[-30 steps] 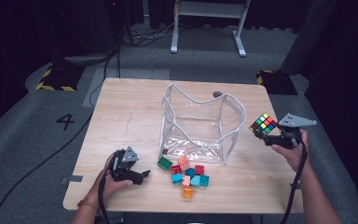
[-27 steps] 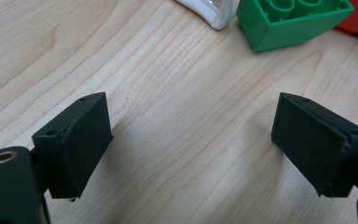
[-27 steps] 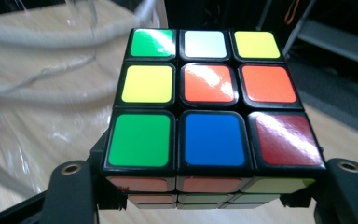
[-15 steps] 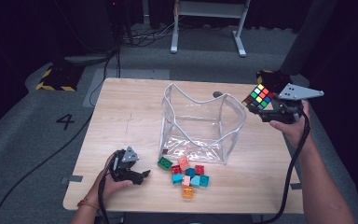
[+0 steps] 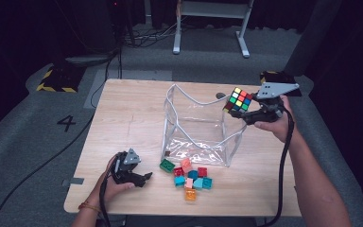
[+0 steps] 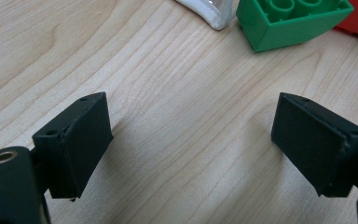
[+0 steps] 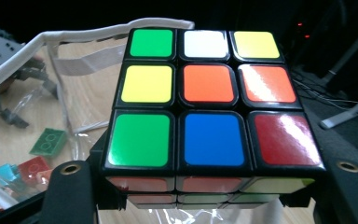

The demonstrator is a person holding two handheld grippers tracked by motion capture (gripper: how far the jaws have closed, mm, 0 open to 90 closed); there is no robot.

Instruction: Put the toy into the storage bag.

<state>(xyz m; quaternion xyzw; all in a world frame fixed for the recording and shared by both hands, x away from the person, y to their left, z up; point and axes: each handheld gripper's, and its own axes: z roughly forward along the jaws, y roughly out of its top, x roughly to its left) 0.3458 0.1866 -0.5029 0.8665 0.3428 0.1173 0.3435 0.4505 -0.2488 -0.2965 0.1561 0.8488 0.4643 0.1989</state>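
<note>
One puzzle cube (image 5: 239, 100). One clear plastic bag (image 5: 196, 125) with white trim, at the middle of the table (image 5: 123, 113). Near the table's front edge, about eight toy bricks: one green (image 5: 167, 165), two red, three teal, one pink, one orange. Two claws: left claw (image 5: 142, 178), right claw (image 5: 238, 112).
</note>
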